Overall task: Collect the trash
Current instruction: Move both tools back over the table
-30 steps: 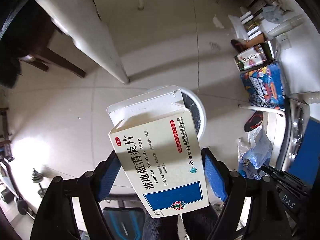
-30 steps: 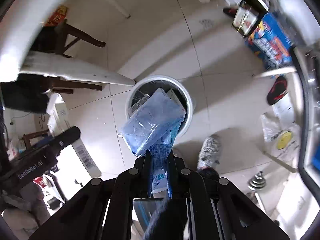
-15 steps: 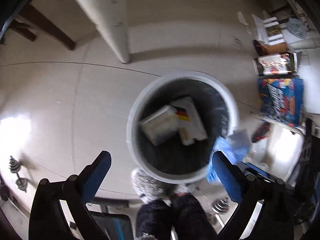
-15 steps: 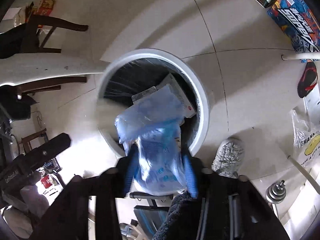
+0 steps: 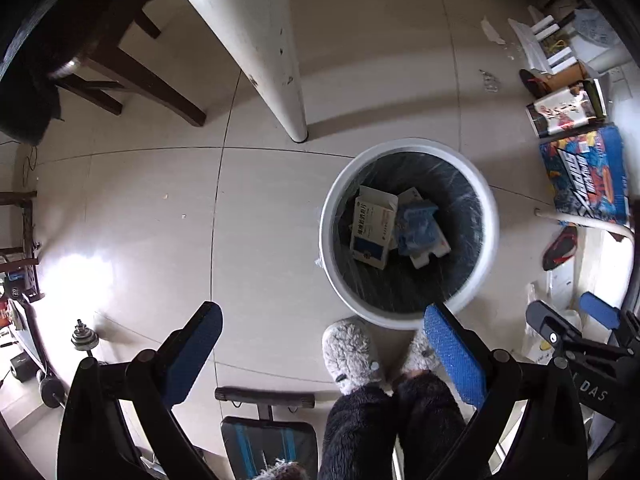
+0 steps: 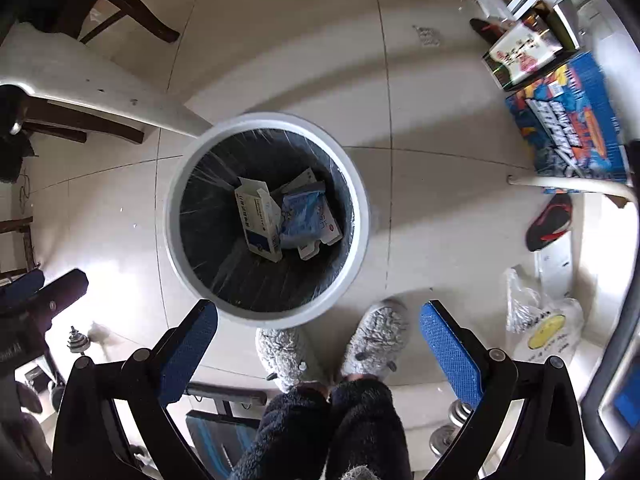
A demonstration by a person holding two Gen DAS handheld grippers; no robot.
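Both the left gripper [image 5: 322, 338] and the right gripper [image 6: 318, 334] hang with their blue-padded fingers [image 5: 454, 354] spread wide and empty above the round white trash bin [image 6: 352, 248], with the person's fuzzy grey slippers [image 6: 374, 338] just beside its near rim. Inside the bin's black plastic liner, the white-and-blue medicine box [image 5: 372, 234] leans flap-up, its long axis running from the near wall toward the far wall. The crumpled blue plastic packet [image 5: 416, 228] touches its right side over another flat carton; a white table leg [image 5: 266, 44] stands beyond the bin.
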